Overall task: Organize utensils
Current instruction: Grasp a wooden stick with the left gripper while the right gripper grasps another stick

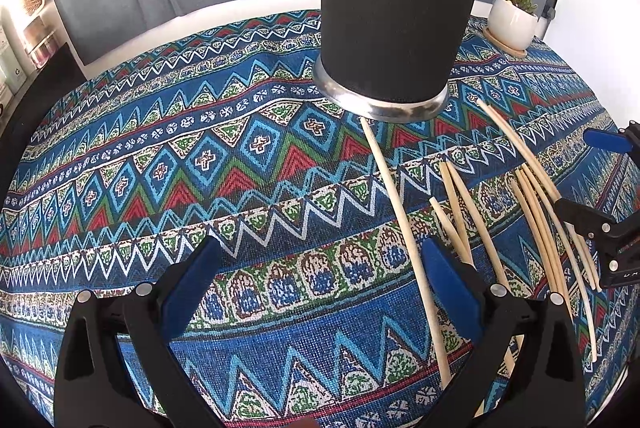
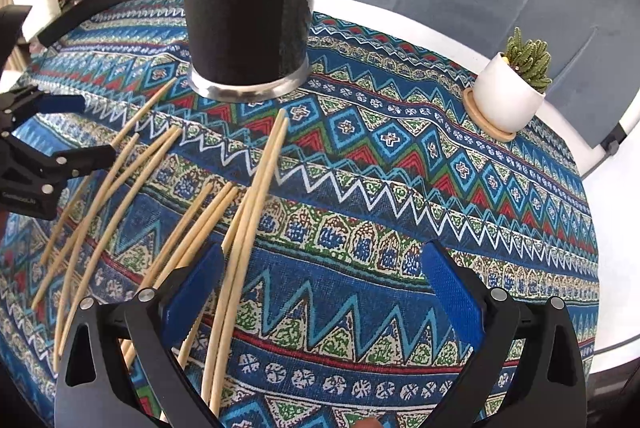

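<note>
Both tongs stand wide open and hold nothing: the left tongs (image 1: 320, 292) hover over bare patterned cloth (image 1: 168, 156), the right tongs (image 2: 324, 292) likewise, with its left pad just above the nearest sticks. The chopsticks (image 2: 256, 188) lie loose on the desk in a scattered fan between the two tongs, several crossing or touching one another, none yet in the holder. Beyond them the tall black cup (image 2: 248, 0) with a metal base ring stands upright on the cloth; one stick's tip reaches almost to its base. Farther off, near the desk edge, sits a small potted cactus (image 2: 516, 84) on a wooden saucer. Risks, as judged: a grip on overlapping sticks may lift two or flick a neighbour aside; thin round sticks could roll or slip from the pads; a careless approach could knock the tall cup over. The right wrist view shows the whole fan of sticks and the left tongs at its edge; the left wrist view shows fewer sticks, but shows the right tongs poised directly over the outer bundle. The cup's mouth appears in neither view.
</note>
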Available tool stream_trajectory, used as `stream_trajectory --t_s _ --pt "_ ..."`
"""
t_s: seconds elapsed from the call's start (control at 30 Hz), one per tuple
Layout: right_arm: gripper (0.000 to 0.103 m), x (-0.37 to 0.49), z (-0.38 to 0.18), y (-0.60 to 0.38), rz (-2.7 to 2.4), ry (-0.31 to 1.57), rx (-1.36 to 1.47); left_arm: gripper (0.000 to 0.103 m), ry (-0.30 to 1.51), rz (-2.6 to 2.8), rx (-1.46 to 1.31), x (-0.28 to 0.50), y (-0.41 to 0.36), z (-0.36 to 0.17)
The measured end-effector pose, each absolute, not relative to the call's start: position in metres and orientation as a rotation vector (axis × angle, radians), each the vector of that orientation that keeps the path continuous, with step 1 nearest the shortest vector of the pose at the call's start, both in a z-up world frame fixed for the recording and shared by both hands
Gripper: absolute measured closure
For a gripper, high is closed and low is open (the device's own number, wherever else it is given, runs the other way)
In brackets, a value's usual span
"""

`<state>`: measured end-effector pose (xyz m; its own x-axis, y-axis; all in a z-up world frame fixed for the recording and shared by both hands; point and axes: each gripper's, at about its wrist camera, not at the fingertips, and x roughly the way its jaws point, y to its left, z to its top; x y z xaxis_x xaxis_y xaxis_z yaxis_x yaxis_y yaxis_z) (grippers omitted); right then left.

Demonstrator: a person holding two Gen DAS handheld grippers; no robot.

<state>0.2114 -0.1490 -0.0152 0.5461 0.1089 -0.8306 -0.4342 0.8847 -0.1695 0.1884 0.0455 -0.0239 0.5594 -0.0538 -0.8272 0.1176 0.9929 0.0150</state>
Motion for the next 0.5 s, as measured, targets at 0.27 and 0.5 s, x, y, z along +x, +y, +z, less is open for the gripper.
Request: stream_trajectory --t_s 0.27,0.5 --pt "0.008 0.218 -0.019 -0.164 0.332 1.007 -0.285 0.004 0.941 -0.117 0.074 0.181 0.050 -0.026" --pt "0.008 0.215 -0.013 -0.172 0.342 0.974 -0.271 0.004 0.941 -0.117 0.074 0.183 0.048 -0.025"
